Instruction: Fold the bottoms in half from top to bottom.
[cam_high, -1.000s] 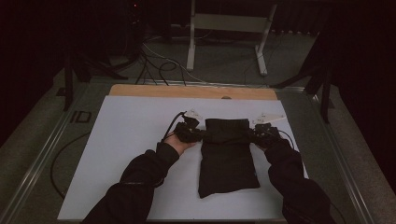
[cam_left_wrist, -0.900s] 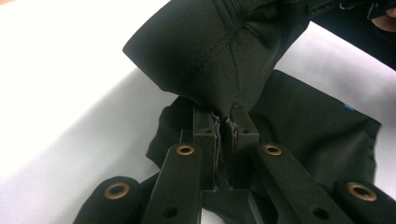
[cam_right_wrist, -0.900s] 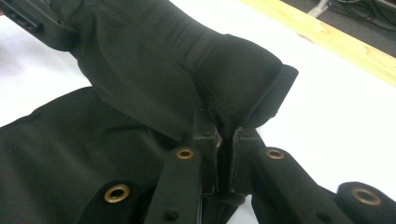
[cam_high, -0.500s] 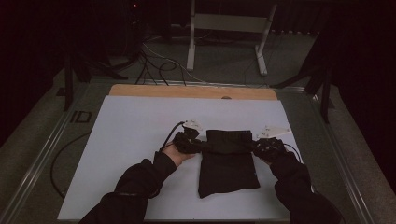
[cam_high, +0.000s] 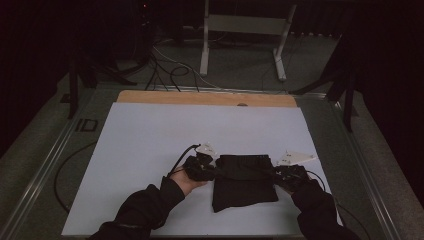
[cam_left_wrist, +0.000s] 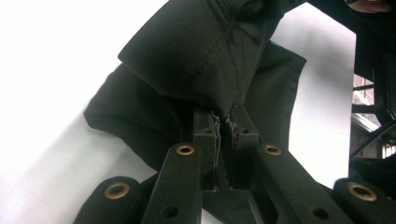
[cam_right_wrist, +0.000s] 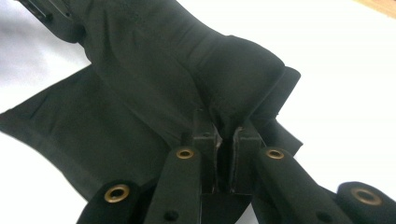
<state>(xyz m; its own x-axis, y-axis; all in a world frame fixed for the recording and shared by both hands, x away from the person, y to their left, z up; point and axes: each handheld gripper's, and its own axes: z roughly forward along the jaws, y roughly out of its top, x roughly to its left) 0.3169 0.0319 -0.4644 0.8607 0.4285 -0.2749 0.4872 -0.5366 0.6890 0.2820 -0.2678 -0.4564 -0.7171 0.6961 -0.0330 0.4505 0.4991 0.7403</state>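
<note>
A black cloth garment (cam_high: 244, 182) lies on the white table sheet (cam_high: 150, 145), its far end lifted and folded toward the person. My left gripper (cam_high: 216, 169) is shut on the cloth's left top corner, my right gripper (cam_high: 276, 175) shut on the right top corner. In the left gripper view the black jaws (cam_left_wrist: 223, 122) pinch a fold of the black cloth (cam_left_wrist: 196, 56). The right gripper view shows the jaws (cam_right_wrist: 224, 127) clamped on a bunched edge of the cloth (cam_right_wrist: 154, 79), with the lower layer spread flat beneath.
A wooden strip (cam_high: 205, 98) edges the far side of the table. A white metal stand (cam_high: 245, 30) and cables (cam_high: 170, 70) sit on the floor beyond. A metal rail (cam_high: 45, 165) runs along the left side. Dark sleeves (cam_high: 140, 210) come in from the bottom.
Both grippers have moved toward the person, carrying the cloth's far edge with them. The cloth now looks shorter, its top part folded over the lower part.
</note>
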